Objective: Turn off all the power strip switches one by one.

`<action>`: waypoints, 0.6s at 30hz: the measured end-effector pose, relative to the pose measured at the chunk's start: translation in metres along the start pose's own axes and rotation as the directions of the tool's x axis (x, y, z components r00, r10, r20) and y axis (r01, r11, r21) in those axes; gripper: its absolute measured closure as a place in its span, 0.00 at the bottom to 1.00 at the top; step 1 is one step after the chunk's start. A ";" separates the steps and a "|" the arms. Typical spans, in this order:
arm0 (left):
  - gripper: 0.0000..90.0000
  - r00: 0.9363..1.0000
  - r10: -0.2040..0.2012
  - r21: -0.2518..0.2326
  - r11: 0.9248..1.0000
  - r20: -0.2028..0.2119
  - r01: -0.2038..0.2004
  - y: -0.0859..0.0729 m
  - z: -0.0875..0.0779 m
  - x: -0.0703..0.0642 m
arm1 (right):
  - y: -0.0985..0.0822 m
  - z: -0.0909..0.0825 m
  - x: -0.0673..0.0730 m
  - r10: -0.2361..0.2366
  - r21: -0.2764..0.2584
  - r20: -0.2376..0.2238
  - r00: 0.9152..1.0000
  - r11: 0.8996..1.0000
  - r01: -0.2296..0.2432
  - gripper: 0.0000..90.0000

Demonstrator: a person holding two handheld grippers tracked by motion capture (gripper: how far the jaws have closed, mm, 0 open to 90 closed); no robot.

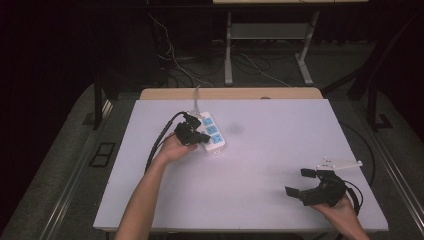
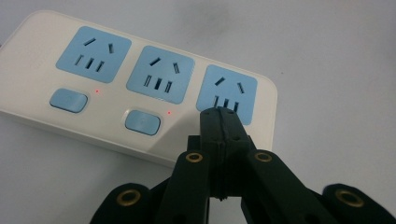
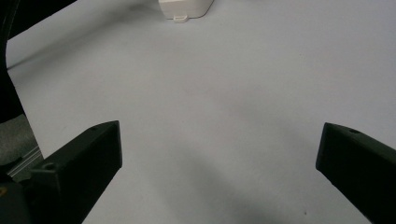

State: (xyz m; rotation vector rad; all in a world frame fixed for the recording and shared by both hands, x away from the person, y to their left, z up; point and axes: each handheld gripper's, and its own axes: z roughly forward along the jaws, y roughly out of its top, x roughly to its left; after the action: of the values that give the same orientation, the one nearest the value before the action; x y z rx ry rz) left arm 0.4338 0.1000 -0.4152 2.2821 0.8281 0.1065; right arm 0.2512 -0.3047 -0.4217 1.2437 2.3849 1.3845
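Centrally, a matte white table (image 1: pixel 280 150) carries a white power strip (image 2: pixel 154 135) toward its far left: rigid, smooth plastic, rounded corners, three blue socket faces, two blue rocker switches visible. It looks light and liable to slide under a push; steady its long sides. Left gripper (image 2: pixel 219 114), jaws clenched empty, tips over the nearest socket's edge. Right gripper (image 1: pixel 306 185) rests near-right, jaws spread wide.

Bare table (image 1: pixel 260 165) lies between both claws; only the power strip (image 1: pixel 212 132), perhaps its cord, obstructs.
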 end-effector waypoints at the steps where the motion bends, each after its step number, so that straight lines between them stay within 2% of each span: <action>1: 1.00 1.000 0.006 0.003 1.000 -0.004 -0.006 0.000 0.000 -0.001 | 0.000 0.000 0.000 0.001 -0.001 0.000 1.000 1.000 -0.001 0.00; 5: 1.00 1.000 0.012 0.001 1.000 -0.023 -0.012 0.000 0.002 -0.004 | 0.000 -0.002 -0.001 0.002 -0.006 0.004 1.000 1.000 -0.002 0.00; 12: 1.00 1.000 0.006 0.009 1.000 -0.029 -0.006 0.001 0.001 -0.005 | 0.000 -0.002 -0.001 0.004 -0.007 0.005 1.000 1.000 -0.004 0.00; 18: 1.00 0.999 -0.014 -0.009 1.000 -0.036 0.014 -0.001 0.001 -0.005 | 0.000 -0.002 -0.002 0.006 -0.010 0.006 1.000 1.000 -0.006 0.00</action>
State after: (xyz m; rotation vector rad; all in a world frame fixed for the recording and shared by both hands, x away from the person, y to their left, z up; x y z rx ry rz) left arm 0.4293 0.0974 -0.4160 2.2716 0.8605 0.1446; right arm 0.2513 -0.3075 -0.4208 1.2520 2.3696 1.3900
